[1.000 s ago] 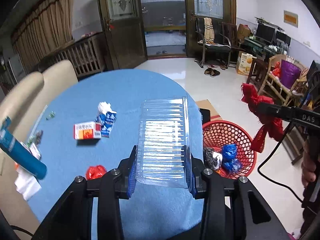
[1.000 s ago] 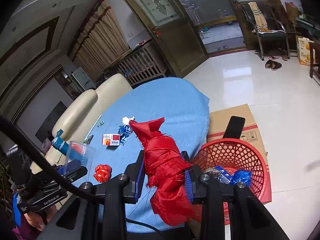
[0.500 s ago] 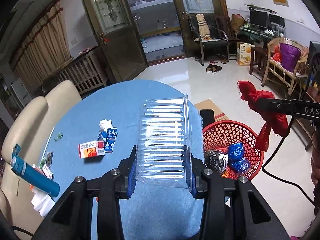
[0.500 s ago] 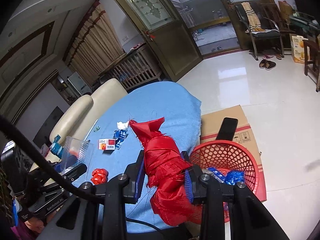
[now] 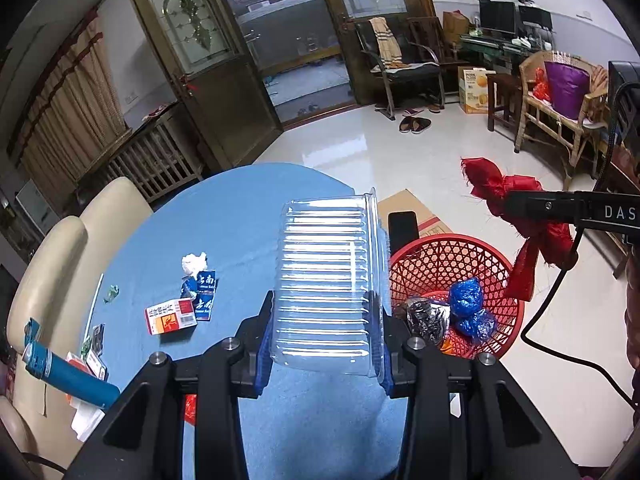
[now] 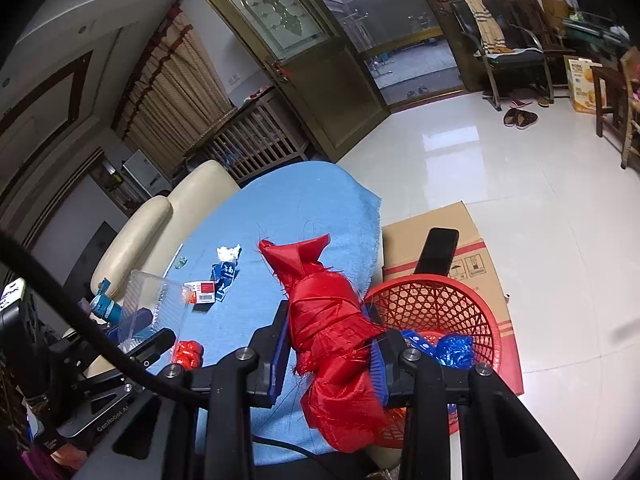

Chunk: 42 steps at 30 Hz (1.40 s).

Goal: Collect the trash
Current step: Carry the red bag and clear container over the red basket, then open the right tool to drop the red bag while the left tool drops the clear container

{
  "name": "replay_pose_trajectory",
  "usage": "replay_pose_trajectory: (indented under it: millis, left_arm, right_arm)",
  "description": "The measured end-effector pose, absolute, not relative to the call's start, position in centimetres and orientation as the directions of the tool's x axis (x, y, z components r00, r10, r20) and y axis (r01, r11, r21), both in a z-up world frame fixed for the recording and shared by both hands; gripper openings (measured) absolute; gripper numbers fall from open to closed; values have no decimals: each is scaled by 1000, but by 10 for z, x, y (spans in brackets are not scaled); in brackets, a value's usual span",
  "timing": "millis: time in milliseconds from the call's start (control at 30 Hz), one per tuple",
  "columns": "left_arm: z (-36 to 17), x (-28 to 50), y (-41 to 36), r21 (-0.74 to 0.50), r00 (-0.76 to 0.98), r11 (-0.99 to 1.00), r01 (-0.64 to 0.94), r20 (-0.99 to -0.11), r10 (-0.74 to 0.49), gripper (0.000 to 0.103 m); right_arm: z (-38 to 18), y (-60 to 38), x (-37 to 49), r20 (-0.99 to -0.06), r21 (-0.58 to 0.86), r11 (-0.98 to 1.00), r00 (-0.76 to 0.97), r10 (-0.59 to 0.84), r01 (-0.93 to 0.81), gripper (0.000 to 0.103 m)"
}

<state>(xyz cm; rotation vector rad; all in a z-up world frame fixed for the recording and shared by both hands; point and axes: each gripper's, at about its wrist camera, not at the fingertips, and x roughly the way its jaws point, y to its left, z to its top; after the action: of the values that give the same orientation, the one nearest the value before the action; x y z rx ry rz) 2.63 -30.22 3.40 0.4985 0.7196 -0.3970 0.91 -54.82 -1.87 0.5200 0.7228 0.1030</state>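
My left gripper (image 5: 326, 344) is shut on a clear ribbed plastic container (image 5: 328, 276), held above the blue table (image 5: 240, 224) near its right edge. My right gripper (image 6: 330, 352) is shut on a red cloth bundle (image 6: 324, 320), held over the rim of the red mesh basket (image 6: 436, 300). The basket (image 5: 456, 264) stands on the floor beside the table and holds blue wrappers (image 5: 466, 304) and a dark foil piece (image 5: 424, 314). The red bundle (image 5: 520, 216) also shows in the left wrist view, above the basket's right side.
On the table lie a red-white box (image 5: 170, 316), a blue carton (image 5: 202, 288), a white tissue wad (image 5: 194, 262), a crumpled red wrapper (image 6: 188, 354) and a blue tube (image 5: 68, 374). A cardboard box with a black phone (image 6: 438, 250) lies behind the basket. Cream chairs (image 5: 52, 252) stand left.
Both grippers have risen and drawn back a little with their loads; the table items look farther away. The red bundle sits lower toward the basket in the left wrist view.
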Motion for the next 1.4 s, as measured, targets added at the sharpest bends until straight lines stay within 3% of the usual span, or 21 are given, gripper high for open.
replay_pose_trajectory:
  millis: [367,867,933,1000,1033,1400]
  left_arm:
    - [24,35,-320,281,647,790,544,-740,-182,43]
    - [-15,55,-363,51,402,718,694,-855,-328,44]
    - [-18,56,-368,30,383,707,706,-857,-346,49]
    - [-21,57,-370,15,374,704,710,-855,-359,61]
    - [-23,58,-369,11,375,706,709,-853,-363,62]
    - [-10,53,-300,33,462,790,612,-826,-323,62]
  right_arm:
    - [-28,-563,9,-624,514,846,738,258,140,38]
    - [-68,-602,11,-676,565,766,704,218,306,38]
    - [-76,-608,12,-682,586,740,694,230,331,41]
    - [-83,-611,12,-687,597,722,687,235,351,63]
    - [-86,-613,12,-683,610,706,690,240,359,66]
    - [-76,-604,11,-648,627,712,718,252,316,66]
